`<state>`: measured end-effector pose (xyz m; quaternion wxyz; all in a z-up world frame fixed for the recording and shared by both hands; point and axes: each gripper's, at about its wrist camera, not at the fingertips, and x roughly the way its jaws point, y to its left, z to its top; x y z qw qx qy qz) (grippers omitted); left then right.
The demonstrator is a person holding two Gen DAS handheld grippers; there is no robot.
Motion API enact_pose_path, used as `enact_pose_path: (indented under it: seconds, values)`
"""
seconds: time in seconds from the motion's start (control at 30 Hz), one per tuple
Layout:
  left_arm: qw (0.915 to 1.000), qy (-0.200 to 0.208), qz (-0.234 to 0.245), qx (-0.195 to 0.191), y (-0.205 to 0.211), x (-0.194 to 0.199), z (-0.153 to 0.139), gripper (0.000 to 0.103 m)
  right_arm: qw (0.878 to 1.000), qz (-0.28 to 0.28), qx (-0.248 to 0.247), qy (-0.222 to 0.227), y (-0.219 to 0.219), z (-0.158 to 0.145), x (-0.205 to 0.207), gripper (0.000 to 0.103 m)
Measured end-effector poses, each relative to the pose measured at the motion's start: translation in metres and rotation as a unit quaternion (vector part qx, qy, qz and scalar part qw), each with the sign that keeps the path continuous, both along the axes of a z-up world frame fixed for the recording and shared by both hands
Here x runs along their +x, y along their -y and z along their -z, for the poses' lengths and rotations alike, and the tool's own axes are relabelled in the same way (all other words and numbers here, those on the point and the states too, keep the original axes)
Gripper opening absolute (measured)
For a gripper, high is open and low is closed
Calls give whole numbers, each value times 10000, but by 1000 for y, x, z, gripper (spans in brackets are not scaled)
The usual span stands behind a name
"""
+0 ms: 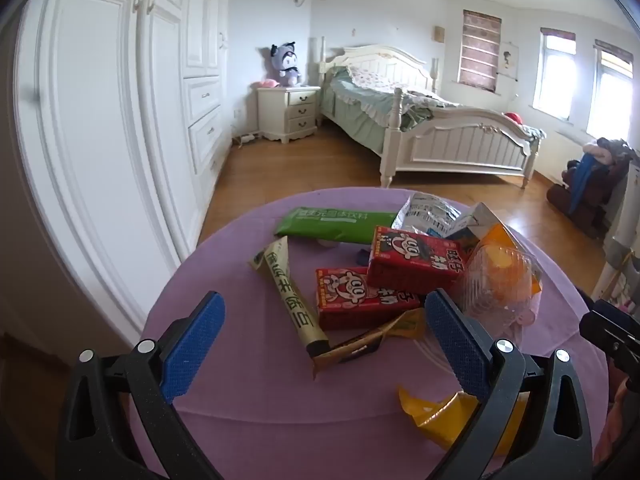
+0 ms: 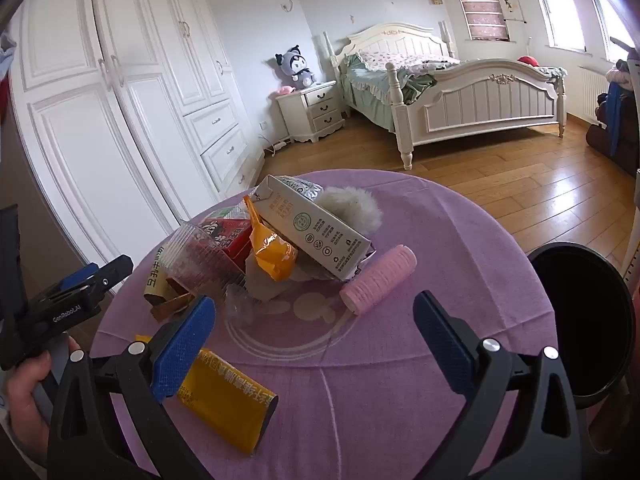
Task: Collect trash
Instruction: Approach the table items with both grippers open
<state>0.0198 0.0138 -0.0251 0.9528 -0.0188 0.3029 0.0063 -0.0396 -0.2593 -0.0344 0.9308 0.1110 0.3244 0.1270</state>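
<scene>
Trash lies piled on a round table with a purple cloth. In the left wrist view I see two red drink cartons, a green packet, a gold stick wrapper, a clear plastic tub and a yellow wrapper. My left gripper is open and empty above the gold wrapper. In the right wrist view a white milk carton, an orange wrapper, a pink roller and a yellow packet show. My right gripper is open and empty. The left gripper also shows in the right wrist view.
A black bin stands at the table's right edge. White wardrobes line the left wall. A bed and a nightstand stand beyond on the wooden floor.
</scene>
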Motion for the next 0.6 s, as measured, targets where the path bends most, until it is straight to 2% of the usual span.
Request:
enact_pose_path:
  seconds: [0.6]
  values:
    - [9999, 4, -10, 106, 1, -2, -1, 99, 9999, -115, -10, 54, -1, 1, -2, 98]
